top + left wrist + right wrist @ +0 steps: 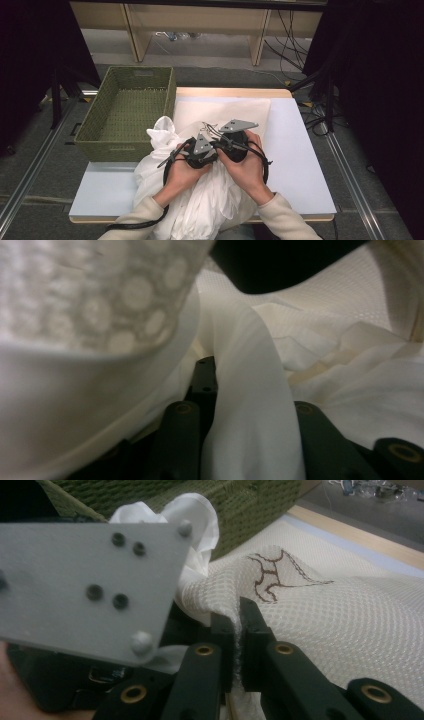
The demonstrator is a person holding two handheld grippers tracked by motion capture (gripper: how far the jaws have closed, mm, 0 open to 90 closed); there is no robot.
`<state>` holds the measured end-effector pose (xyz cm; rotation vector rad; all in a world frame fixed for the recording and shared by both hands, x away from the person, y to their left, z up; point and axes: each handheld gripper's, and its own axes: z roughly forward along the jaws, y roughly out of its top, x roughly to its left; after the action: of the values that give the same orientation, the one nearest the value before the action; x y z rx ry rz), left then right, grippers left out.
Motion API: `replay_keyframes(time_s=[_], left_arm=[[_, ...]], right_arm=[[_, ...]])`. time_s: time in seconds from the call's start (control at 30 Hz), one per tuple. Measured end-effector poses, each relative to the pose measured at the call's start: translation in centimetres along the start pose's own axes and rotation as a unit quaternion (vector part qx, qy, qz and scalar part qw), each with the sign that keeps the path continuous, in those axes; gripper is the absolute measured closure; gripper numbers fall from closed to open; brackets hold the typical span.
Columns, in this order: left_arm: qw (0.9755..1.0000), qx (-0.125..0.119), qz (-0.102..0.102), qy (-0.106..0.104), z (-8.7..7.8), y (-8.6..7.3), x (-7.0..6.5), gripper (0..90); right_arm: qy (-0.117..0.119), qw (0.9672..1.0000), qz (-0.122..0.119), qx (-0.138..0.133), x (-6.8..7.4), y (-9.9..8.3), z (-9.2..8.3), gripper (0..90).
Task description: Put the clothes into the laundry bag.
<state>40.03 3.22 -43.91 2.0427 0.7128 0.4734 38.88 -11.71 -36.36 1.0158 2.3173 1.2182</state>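
Running toward person, garment (200, 200) long axis.

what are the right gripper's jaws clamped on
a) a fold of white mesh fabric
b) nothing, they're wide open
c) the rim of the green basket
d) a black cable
a: in the right gripper view the right gripper has its jaws pressed together on a raised fold of the white mesh fabric, while the green woven basket sits behind it, untouched.
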Motion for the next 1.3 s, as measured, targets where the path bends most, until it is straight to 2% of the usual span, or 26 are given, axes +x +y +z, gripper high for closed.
replay_keyframes(time_s=[0.03, 0.07, 0.1, 0.13, 0.2, 0.27, 0.33, 0.37, 0.4, 0.5, 0.57, 0.6, 0.63, 0.67, 0.77, 0.8, 0.87, 0.97, 1.03, 1.07, 1.1, 1.13, 1.17, 1.2, 1.23, 1.3], left_arm=[[1.0000, -0.007, -0.007, 0.001, -0.2, 0.0, -0.1, 70.4], [1.0000, -0.002, 0.002, -0.004, -0.6, 0.1, 0.0, 62.6], [0.9997, -0.015, -0.006, -0.016, -1.3, 0.2, -0.1, 57.2], [0.9996, -0.022, -0.011, -0.017, -1.8, 0.3, -0.1, 52.7], [0.9994, -0.029, -0.010, -0.016, -3.0, 0.5, -0.1, 44.2], [0.9991, -0.036, -0.012, -0.020, -3.7, 0.6, -0.2, 38.6], [0.9988, -0.045, -0.013, -0.018, -5.2, 0.6, -0.4, 36.7], [0.9985, -0.046, -0.010, -0.026, -6.0, 0.7, -0.6, 34.3], [0.9981, -0.053, -0.008, -0.031, -7.3, 0.6, -0.9, 30.9], [0.9982, -0.051, -0.001, -0.033, -8.5, 0.5, -1.0, 28.7], [0.9985, -0.036, 0.001, -0.042, -9.1, 0.2, -1.0, 28.0], [0.9987, -0.011, 0.025, -0.043, -9.0, -0.3, -0.8, 27.1], [0.9987, -0.011, 0.025, -0.043, -9.0, -0.3, -0.8, 27.5], [0.9987, 0.016, 0.027, -0.039, -8.2, -1.1, -0.9, 28.6], [0.9983, 0.033, 0.026, -0.040, -7.0, -2.0, -0.9, 30.5], [0.9978, 0.045, 0.026, -0.041, -5.8, -2.7, -1.0, 33.4], [0.9975, 0.053, 0.028, -0.037, -4.9, -3.1, -1.1, 38.5], [0.9970, 0.061, 0.033, -0.034, -4.4, -3.2, -1.3, 46.8], [0.9966, 0.069, 0.036, -0.028, -4.0, -3.3, -1.4, 56.5], [0.9957, 0.076, 0.048, -0.019, -3.8, -3.3, -1.4, 61.8], [0.9957, 0.076, 0.048, -0.019, -3.8, -3.3, -1.4, 67.1], [0.9956, 0.078, 0.050, -0.015, -3.7, -3.3, -1.4, 67.1], [0.9960, 0.075, 0.048, -0.011, -3.7, -3.3, -1.4, 75.3], [0.9969, 0.066, 0.041, -0.008, -3.8, -3.3, -1.5, 78.0], [0.9969, 0.066, 0.041, -0.008, -3.8, -3.3, -1.5, 79.8], [0.9986, 0.047, 0.022, -0.013, -4.1, -3.1, -1.5, 80.9]], right_arm=[[0.001, 1.0000, 0.003, 0.007, -0.3, -0.1, 0.0, 88.0], [-0.004, 1.0000, -0.006, 0.001, -0.6, 0.0, -0.1, 87.9], [-0.004, 1.0000, 0.003, -0.002, -0.6, 0.0, -0.1, 87.9], [-0.005, 1.0000, -0.006, -0.001, -0.8, 0.1, -0.1, 87.8], [-0.007, 1.0000, -0.003, 0.002, -0.7, 0.1, -0.2, 87.7], [-0.005, 1.0000, -0.003, 0.003, -0.7, 0.1, -0.2, 87.6], [-0.008, 0.9999, -0.007, 0.001, -0.8, 0.1, -0.2, 87.6], [-0.008, 0.9999, 0.006, 0.003, -0.6, 0.1, -0.3, 87.6], [-0.010, 0.9999, 0.003, 0.005, -0.7, 0.1, -0.3, 87.6], [-0.009, 0.9999, 0.003, 0.004, -0.8, 0.0, -0.2, 87.5], [-0.010, 0.9999, -0.003, 0.001, -0.9, 0.1, -0.2, 87.5], [-0.011, 0.9999, 0.001, 0.003, -0.8, 0.1, -0.3, 87.4], [-0.011, 0.9999, 0.001, 0.003, -0.8, 0.1, -0.3, 87.4], [-0.011, 0.9999, 0.002, 0.003, -0.8, 0.0, -0.3, 87.4], [-0.013, 0.9999, 0.000, 0.004, -0.8, 0.0, -0.3, 87.5], [-0.013, 0.9999, 0.000, 0.004, -0.8, 0.0, -0.3, 87.4], [-0.015, 0.9998, 0.007, 0.008, -0.7, 0.0, -0.3, 87.4], [-0.015, 0.9999, -0.001, 0.008, -0.8, -0.1, -0.1, 87.4], [-0.015, 0.9998, -0.001, 0.010, -0.8, -0.1, -0.1, 87.4], [-0.014, 0.9998, -0.001, 0.010, -0.7, -0.1, -0.1, 87.4], [-0.014, 0.9998, -0.001, 0.010, -0.7, -0.1, -0.1, 87.4], [-0.015, 0.9998, 0.004, 0.010, -0.7, -0.1, -0.1, 87.4], [-0.015, 0.9998, 0.004, 0.010, -0.6, -0.1, -0.1, 87.4], [-0.016, 0.9998, 0.004, 0.010, -0.6, -0.1, -0.1, 87.4], [-0.016, 0.9998, 0.004, 0.010, -0.6, -0.1, -0.1, 87.4], [-0.015, 0.9998, 0.003, 0.010, -0.6, -0.1, -0.1, 87.5]])
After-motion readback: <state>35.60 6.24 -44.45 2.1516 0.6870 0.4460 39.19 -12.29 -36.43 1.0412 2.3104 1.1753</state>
